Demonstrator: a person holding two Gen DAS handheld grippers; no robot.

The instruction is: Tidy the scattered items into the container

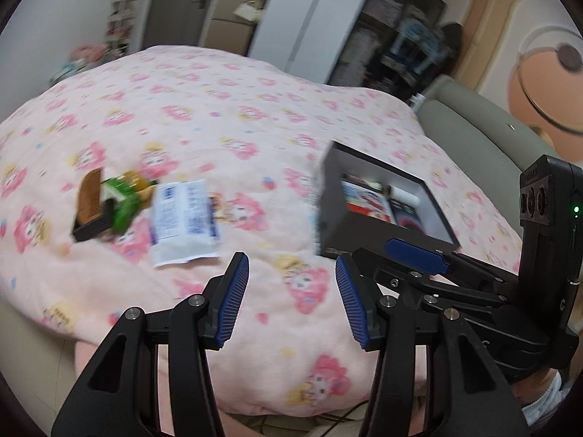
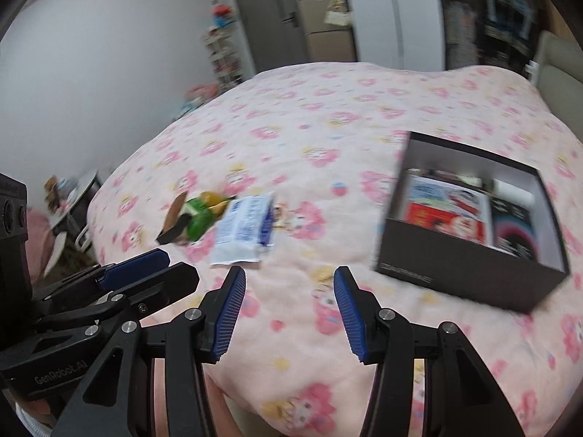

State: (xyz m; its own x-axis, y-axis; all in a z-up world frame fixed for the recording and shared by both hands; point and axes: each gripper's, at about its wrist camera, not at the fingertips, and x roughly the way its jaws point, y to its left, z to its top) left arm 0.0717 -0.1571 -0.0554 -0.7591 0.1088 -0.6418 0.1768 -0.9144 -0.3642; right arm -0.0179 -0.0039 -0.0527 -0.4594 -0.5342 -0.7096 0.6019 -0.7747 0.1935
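Box front lettering blurred; left tongs read "GenRobot.AI".

We are seeing the dark open cardboard box sitting on the pink flower-printed blanket at frame right, packets lying inside; the white-and-blue flat packet is lying centre-left, with the green wrapped packet and brown wooden comb lying just left of it.

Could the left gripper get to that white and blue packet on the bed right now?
Probably yes. The left gripper is open and empty, and only bare blanket lies between it and the white and blue packet; the green item sits beside the packet, not on it.
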